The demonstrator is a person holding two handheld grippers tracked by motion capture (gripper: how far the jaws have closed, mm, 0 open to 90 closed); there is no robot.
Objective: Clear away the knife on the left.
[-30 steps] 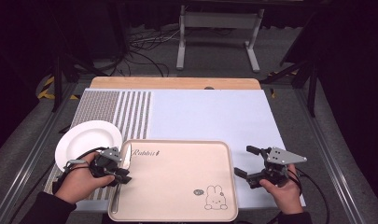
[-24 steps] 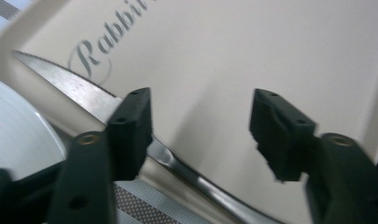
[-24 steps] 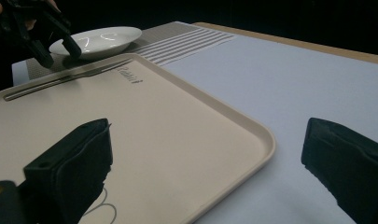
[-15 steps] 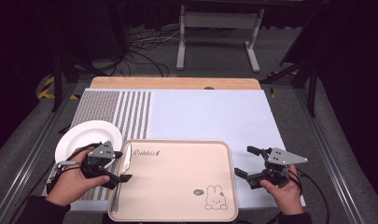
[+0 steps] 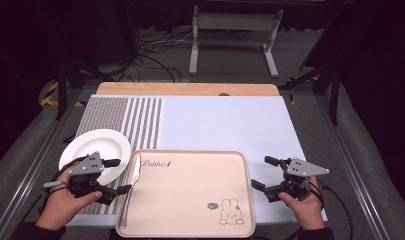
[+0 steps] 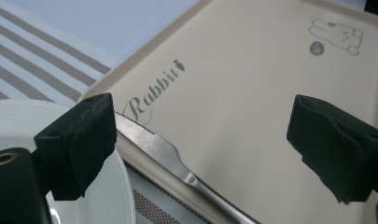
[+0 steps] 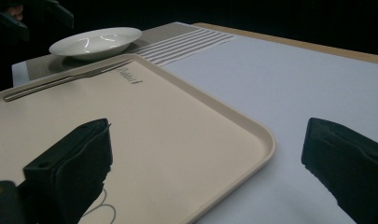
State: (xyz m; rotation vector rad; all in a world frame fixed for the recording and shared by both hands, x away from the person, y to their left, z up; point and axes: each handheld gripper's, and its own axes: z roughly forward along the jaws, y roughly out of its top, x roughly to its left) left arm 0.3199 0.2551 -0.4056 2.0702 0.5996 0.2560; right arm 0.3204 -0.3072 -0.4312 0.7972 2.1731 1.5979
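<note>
The left hand (image 5: 65, 200) lay low at the seven o'clock corner of the worktop (image 5: 225, 120), knuckles up, its tongs (image 5: 117, 176) pointing toward three o'clock with the grey three-cornered plate on top. Their jaws had just been opening and stood spread, with nothing pinched between them. The knife (image 5: 131, 187), a slim piece of bright metal with a flat blade and a narrow handle, lay along the left inner edge of the tray (image 5: 190, 200), just beside the lower jaw tip; whether they touched was hard to tell. In the left gripper view the knife (image 6: 177, 163) ran slantwise between the black, ribbed-looking pads, its handle cut off at the bottom edge. The tray was a smooth beige rectangle with rounded corners and a raised rim, printed with a script word and a small rabbit drawing. At nine o'clock of the tray sat a round, glossy white plate (image 5: 102, 147) on a striped woven mat (image 5: 125, 120), partly covered by the left tongs. The right hand (image 5: 302, 207) rested at five o'clock, its tongs (image 5: 260, 172) spread and empty, aimed at the tray's right rim. Both forearms were cut off by the bottom edge.
</note>
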